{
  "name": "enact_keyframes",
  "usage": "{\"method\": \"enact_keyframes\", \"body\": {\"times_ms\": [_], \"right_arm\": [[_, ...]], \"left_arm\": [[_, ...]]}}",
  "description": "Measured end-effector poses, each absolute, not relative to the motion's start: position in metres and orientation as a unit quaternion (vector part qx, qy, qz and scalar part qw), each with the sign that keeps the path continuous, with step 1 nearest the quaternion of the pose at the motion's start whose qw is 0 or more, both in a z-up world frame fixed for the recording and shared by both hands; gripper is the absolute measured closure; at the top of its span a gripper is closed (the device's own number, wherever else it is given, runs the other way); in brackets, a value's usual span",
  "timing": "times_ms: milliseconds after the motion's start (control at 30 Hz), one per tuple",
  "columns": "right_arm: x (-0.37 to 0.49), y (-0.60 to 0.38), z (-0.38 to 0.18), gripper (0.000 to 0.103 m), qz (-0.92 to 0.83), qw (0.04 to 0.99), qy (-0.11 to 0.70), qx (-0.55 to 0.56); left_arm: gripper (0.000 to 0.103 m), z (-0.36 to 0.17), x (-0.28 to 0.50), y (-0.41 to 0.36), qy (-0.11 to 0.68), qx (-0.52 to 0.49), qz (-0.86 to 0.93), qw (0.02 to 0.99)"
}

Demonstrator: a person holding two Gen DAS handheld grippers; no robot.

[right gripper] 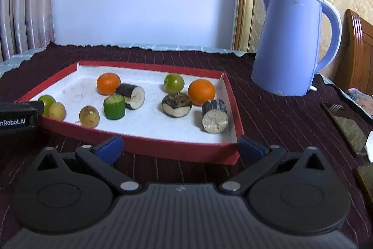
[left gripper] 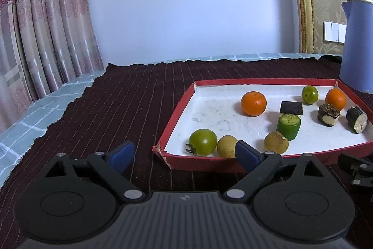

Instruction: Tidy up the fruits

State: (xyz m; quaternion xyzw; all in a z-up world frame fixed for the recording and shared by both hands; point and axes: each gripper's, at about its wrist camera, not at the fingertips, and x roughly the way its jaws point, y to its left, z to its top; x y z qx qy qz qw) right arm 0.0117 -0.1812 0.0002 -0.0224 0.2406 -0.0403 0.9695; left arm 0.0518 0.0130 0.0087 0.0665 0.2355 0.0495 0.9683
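A red-rimmed tray [left gripper: 256, 81] with a white floor holds the fruit. Near its front left corner sit a green tomato [left gripper: 202, 141] and two yellow-brown round fruits [left gripper: 227, 145] [left gripper: 276, 142]. Farther in are two oranges [left gripper: 253, 103] [left gripper: 335, 99], a small green fruit [left gripper: 309, 95], a green cylinder piece [left gripper: 288, 126] and dark-skinned cut pieces [left gripper: 328, 114]. My left gripper [left gripper: 184, 153] is open and empty at that corner, its right finger in front of the rim. My right gripper [right gripper: 180, 148] stands open and empty before the tray's [right gripper: 149, 67] front wall.
A blue kettle [right gripper: 289, 43] stands right of the tray on the dark striped cloth [left gripper: 139, 109]. A flat dark object [right gripper: 347, 127] lies at the far right. Curtains [left gripper: 46, 27] hang on the left, and a wooden headboard [right gripper: 359, 50] rises at the right.
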Motion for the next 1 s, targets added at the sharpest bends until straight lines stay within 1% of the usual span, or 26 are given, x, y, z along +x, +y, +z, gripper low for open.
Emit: {"method": "enact_keyframes", "body": {"times_ms": [200, 367, 767, 1000], "right_arm": [[0.012, -0.182, -0.002, 0.0, -0.042, 0.967, 0.25, -0.02], [0.022, -0.181, -0.009, 0.0, -0.041, 0.954, 0.297, -0.022], [0.023, -0.182, -0.012, 0.0, -0.042, 0.95, 0.309, -0.021], [0.021, -0.187, -0.013, 0.0, -0.037, 0.948, 0.317, -0.004]], "left_arm": [[0.008, 0.005, 0.047, 0.017, 0.238, 0.059, 0.051, 0.968], [0.008, 0.003, 0.043, 0.019, 0.241, 0.05, 0.05, 0.968], [0.008, -0.001, 0.04, 0.019, 0.26, 0.045, 0.041, 0.964], [0.008, -0.005, 0.048, 0.021, 0.289, 0.039, 0.037, 0.956]]}}
